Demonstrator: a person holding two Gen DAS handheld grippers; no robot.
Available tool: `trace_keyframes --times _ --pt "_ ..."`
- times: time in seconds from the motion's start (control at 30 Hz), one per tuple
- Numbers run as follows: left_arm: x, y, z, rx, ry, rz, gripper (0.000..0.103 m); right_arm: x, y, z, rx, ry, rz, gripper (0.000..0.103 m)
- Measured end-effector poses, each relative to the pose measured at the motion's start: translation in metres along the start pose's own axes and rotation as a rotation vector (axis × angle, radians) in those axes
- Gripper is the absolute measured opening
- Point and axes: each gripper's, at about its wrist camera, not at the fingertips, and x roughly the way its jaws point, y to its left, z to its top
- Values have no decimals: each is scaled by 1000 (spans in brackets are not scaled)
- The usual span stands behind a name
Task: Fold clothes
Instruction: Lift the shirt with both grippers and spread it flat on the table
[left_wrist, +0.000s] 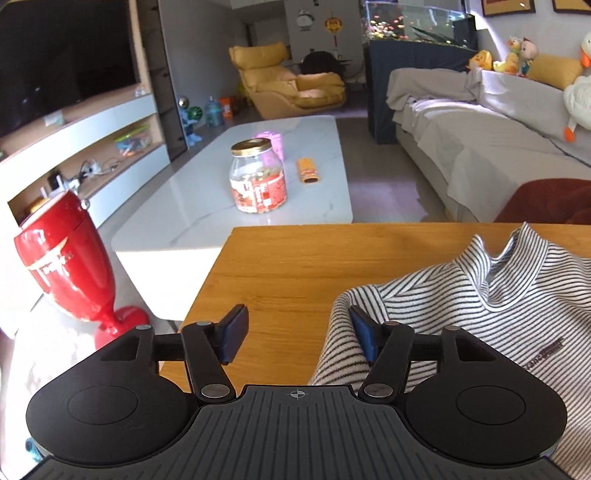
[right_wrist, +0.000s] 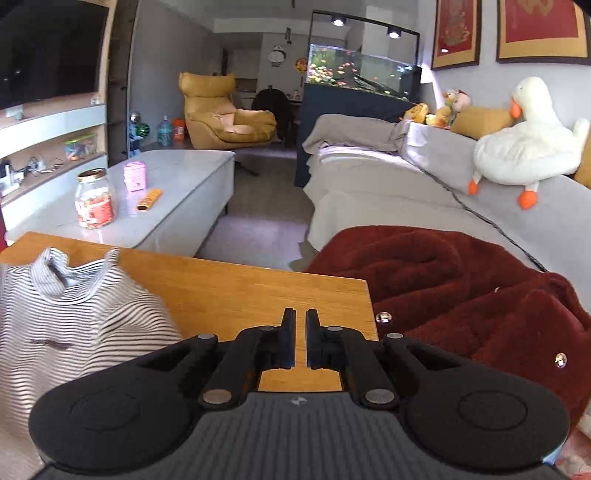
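Left wrist: striped top (left_wrist: 480, 314) beside fingers (left_wrist: 364, 338)

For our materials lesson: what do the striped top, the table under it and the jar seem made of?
Striped top: soft knit fabric, it drapes and creases. Table: wood, perhaps bamboo, smooth with visible grain. Jar: clear glass or plastic, unclear which, with a gold lid.

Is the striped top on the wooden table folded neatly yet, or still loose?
Partly folded: the striped top has its side turned in over the front, but it lies bunched on the wooden table, collar standing up.
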Motion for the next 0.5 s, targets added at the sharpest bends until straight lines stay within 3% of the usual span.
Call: trace_keyframes --times 0.1,0.23,0.37,0.43,0.5 --pt "-25 4 -6 -54 -20 -71 85 -36 -2 -5 7 -9 65 30" --pt "-53 -4 -15 -83 -34 -200 91 -94 -10 -19 22 11 125 54" --pt "-71 -22 -32 -148 -14 -353 95 -137 -18 -44 59 100 141 57" --pt "-78 -32 -45 -187 5 -434 95 -149 -21 -60 97 152 109 58" --pt "-87 -44 -60 -201 14 -488 96 -160 -27 -81 196 219 101 58"
